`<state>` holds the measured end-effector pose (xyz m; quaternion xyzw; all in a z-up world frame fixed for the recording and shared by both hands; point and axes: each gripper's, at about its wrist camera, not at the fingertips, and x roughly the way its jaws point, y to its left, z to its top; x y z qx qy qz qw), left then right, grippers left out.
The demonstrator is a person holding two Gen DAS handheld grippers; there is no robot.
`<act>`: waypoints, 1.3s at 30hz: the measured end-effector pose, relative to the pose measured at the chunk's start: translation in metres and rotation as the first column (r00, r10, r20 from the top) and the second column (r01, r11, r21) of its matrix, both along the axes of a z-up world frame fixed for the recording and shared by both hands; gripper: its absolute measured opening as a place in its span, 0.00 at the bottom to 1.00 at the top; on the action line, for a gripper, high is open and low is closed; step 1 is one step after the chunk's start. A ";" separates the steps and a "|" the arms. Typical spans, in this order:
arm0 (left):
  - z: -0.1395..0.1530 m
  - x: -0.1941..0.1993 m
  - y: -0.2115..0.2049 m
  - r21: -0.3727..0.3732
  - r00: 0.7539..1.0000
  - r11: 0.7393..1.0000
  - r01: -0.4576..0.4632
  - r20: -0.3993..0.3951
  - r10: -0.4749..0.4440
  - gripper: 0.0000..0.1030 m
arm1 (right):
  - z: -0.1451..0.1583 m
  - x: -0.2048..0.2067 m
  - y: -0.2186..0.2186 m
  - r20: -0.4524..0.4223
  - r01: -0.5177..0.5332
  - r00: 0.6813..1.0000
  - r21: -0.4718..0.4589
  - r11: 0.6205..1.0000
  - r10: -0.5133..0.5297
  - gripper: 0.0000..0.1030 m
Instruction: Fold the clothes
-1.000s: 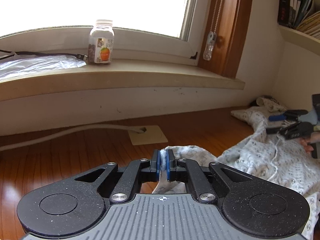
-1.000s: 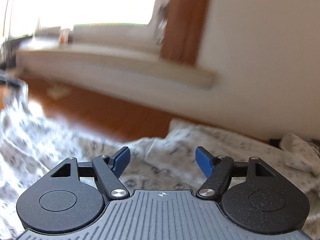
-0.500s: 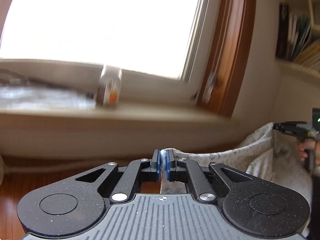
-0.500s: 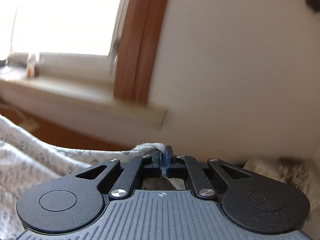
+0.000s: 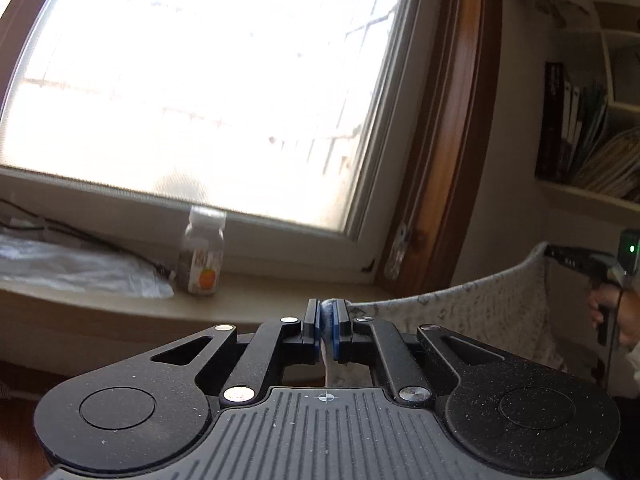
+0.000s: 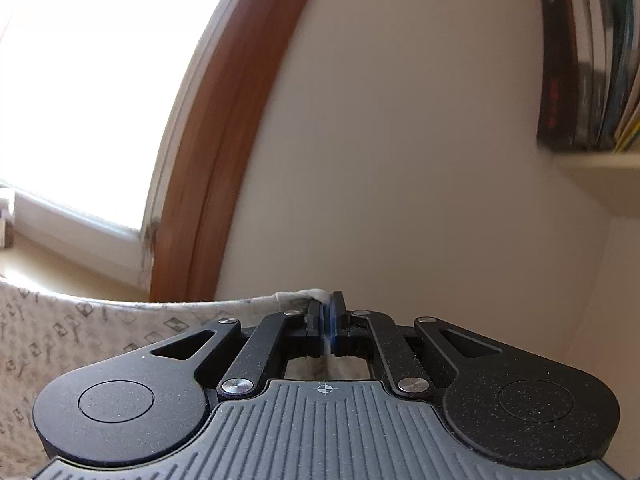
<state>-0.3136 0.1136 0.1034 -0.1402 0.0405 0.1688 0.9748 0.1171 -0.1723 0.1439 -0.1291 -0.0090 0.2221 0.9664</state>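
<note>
A pale grey patterned garment (image 5: 480,304) hangs stretched in the air between both grippers. My left gripper (image 5: 327,312) is shut on one corner of its top edge. In the left wrist view the right gripper (image 5: 560,254) holds the other corner at the far right, with a hand (image 5: 612,312) on its handle. In the right wrist view the right gripper (image 6: 328,316) is shut on the garment (image 6: 60,336), whose hem bunches at the blue pads and runs off to the left. The lower part of the cloth is hidden behind the gripper bodies.
A window sill (image 5: 248,304) runs ahead with a small bottle (image 5: 202,252) and a crumpled plastic sheet (image 5: 76,272) on it. A brown window frame (image 5: 448,160) stands to the right. A wall shelf with books (image 5: 588,140) hangs at the far right, also the books (image 6: 588,60).
The right gripper closed on the garment's edge. Both grippers rose and tilted up from the wooden floor, lifting the garment so it hangs stretched between them.
</note>
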 end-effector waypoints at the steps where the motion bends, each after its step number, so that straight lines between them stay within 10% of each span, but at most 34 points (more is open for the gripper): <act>1: 0.006 0.000 -0.001 0.007 1.000 1.000 0.000 0.011 0.000 0.06 | 0.002 0.000 0.002 0.006 0.002 1.000 0.019 1.000 -0.002 0.04; 10: -0.055 0.080 0.026 0.005 0.946 1.000 0.001 -0.324 0.001 0.06 | -0.070 0.055 0.045 -0.218 0.061 0.971 -0.175 0.983 -0.099 0.06; 14: -0.078 0.085 0.035 -0.031 0.920 0.999 -0.013 -0.391 0.000 0.11 | -0.101 0.064 0.048 -0.359 0.001 0.930 -0.209 0.978 -0.078 0.46; 18: -0.089 0.080 0.042 -0.042 0.909 0.998 -0.048 -0.416 0.027 0.55 | -0.117 0.048 0.035 -0.417 -0.084 0.909 -0.199 0.976 -0.007 0.50; 28: -0.066 0.074 -0.018 -0.013 0.921 0.999 0.053 -0.386 -0.053 0.59 | -0.144 0.007 -0.008 -0.520 -0.230 0.843 -0.120 0.966 0.137 0.58; 39: -0.093 0.110 -0.078 0.014 0.807 0.966 0.259 -0.553 -0.208 0.49 | -0.170 -0.012 -0.007 -0.596 -0.290 0.782 -0.089 0.953 0.182 0.61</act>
